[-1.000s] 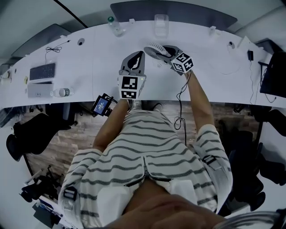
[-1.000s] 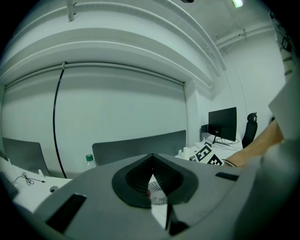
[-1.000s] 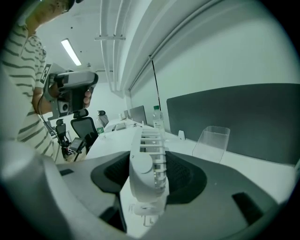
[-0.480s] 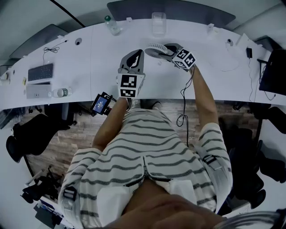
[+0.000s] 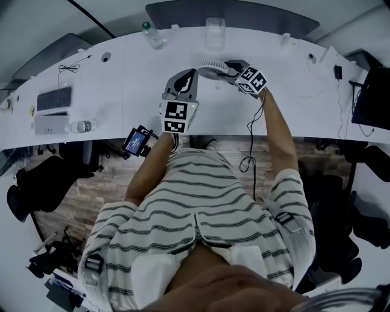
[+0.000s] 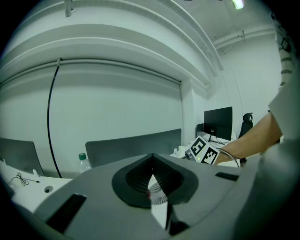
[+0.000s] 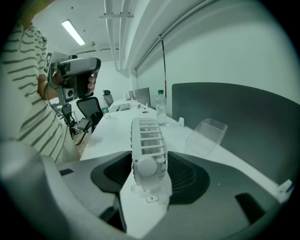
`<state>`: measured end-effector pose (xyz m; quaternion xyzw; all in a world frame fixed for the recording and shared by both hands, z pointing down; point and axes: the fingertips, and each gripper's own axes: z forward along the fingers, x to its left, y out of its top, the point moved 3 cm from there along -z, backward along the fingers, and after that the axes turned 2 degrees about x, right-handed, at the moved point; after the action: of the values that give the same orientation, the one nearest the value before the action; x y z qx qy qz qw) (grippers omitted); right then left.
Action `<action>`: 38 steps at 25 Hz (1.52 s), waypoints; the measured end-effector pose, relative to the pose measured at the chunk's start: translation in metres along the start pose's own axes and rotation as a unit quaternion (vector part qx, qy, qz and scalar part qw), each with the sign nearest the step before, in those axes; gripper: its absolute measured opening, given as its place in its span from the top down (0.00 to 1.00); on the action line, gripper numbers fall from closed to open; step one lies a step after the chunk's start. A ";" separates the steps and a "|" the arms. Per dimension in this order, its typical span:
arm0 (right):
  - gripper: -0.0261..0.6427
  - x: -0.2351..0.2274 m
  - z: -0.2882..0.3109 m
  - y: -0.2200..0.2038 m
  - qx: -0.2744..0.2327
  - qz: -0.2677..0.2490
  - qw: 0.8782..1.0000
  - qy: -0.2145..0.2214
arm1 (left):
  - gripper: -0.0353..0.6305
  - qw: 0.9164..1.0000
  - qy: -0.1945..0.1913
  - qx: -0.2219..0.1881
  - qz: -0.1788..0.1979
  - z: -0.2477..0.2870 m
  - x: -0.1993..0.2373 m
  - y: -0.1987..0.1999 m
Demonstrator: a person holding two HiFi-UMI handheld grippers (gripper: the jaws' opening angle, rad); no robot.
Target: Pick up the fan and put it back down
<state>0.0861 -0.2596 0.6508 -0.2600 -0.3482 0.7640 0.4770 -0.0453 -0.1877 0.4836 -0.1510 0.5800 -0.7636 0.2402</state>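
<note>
I am looking down on a long curved white desk [image 5: 122, 79] backed by a grey partition panel [image 5: 244, 15]. My right gripper [image 5: 228, 66] is clamping the small round white fan [image 5: 212, 66] towards the desk's far side, near a clear plastic tub [image 5: 217, 30]. My left gripper [image 5: 190, 74], jaws closed on nothing, is hovering just beside the fan. Bare desktop is stretching leftward to a grey keyboard [image 5: 53, 97].
</note>
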 end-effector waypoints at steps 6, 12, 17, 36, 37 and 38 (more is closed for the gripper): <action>0.63 -0.001 -0.015 0.002 -0.009 0.023 1.000 -0.001 | 0.94 1.000 -0.005 -0.003 -0.002 0.000 -0.001 0.001; 0.63 0.003 -0.031 0.009 -0.039 0.049 0.998 -0.016 | 0.94 1.000 -0.014 -0.003 -0.005 0.000 -0.005 0.001; 0.63 0.006 -0.046 0.019 -0.078 0.092 0.992 -0.047 | 0.94 1.000 -0.019 -0.012 -0.003 0.000 -0.008 0.005; 0.94 0.053 -0.113 0.087 -0.233 0.196 0.915 -0.266 | 0.94 0.998 -0.047 -0.040 -0.015 -0.004 -0.025 0.021; 0.94 0.057 -0.115 0.090 -0.235 0.199 0.910 -0.276 | 0.94 0.998 -0.047 -0.041 -0.015 -0.005 -0.025 0.021; 0.94 0.061 -0.117 0.094 -0.238 0.201 0.907 -0.285 | 0.94 0.998 -0.047 -0.042 -0.016 -0.006 -0.025 0.022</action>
<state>0.0952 -0.1991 0.5006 -0.2020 -0.5809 0.7797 0.1176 -0.0231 -0.1741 0.4621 -0.2063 0.5971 -0.7342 0.2487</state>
